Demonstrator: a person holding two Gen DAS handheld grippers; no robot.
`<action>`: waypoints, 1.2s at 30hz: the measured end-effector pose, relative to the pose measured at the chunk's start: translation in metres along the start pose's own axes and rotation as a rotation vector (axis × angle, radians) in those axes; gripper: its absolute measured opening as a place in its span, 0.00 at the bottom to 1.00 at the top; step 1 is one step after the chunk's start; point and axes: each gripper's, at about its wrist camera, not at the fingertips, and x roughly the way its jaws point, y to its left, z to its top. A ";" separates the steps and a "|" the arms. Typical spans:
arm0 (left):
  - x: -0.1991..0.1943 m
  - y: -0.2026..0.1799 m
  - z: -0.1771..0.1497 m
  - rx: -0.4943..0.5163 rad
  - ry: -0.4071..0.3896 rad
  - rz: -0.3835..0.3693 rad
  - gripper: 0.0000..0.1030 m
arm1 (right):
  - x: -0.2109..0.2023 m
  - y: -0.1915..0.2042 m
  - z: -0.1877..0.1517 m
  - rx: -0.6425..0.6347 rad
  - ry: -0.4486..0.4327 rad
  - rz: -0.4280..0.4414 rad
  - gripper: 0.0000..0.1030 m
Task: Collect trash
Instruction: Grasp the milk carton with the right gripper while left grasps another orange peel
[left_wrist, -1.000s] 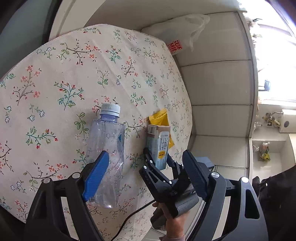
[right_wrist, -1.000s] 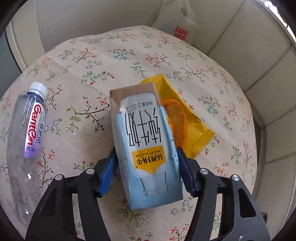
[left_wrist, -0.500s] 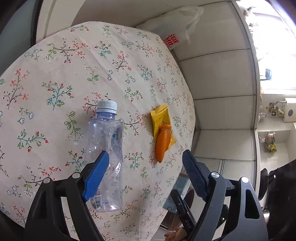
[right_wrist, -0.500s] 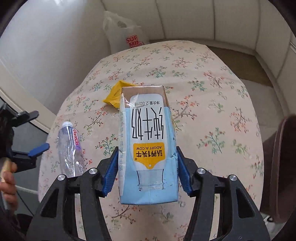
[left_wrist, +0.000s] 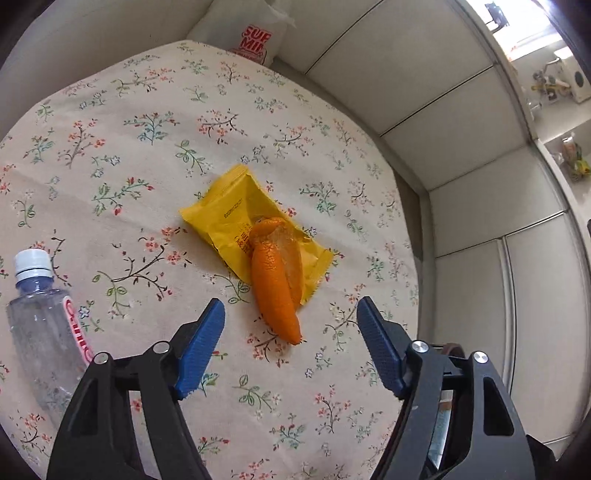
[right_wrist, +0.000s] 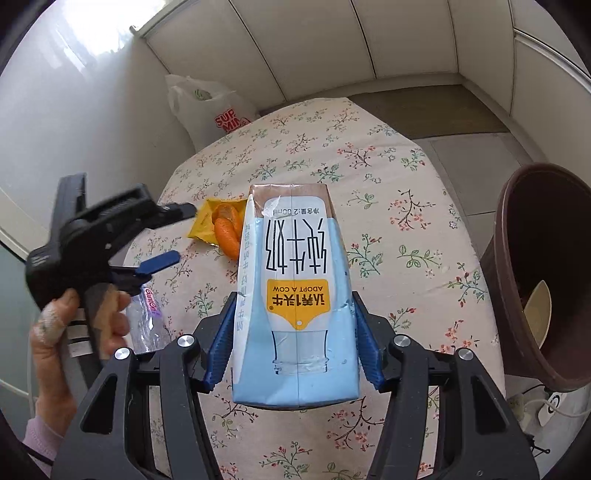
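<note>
Milk carton (right_wrist: 295, 295): your right gripper (right_wrist: 293, 343) is clamping it by both sides, holding it up over the floral tablecloth (right_wrist: 388, 229), brown bin (right_wrist: 532, 273) just right of the carton. Beyond the carton, orange peel (left_wrist: 275, 284) is lying on a yellow wrapper (left_wrist: 236, 218). Your left gripper (left_wrist: 291, 347) is hovering near the peel, jaws closing, nothing between them. Plastic bottle (left_wrist: 44, 332) is lying left of the carton, white bag (right_wrist: 207, 107) far behind
</note>
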 end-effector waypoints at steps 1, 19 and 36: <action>0.009 0.001 0.001 -0.008 0.015 0.007 0.64 | -0.002 0.002 0.002 -0.011 -0.012 -0.002 0.53; 0.051 0.013 0.009 -0.021 0.054 0.049 0.20 | -0.015 0.009 0.009 -0.056 -0.050 0.006 0.53; -0.026 -0.019 -0.014 0.085 -0.036 -0.089 0.15 | -0.046 0.004 0.014 -0.039 -0.136 0.015 0.53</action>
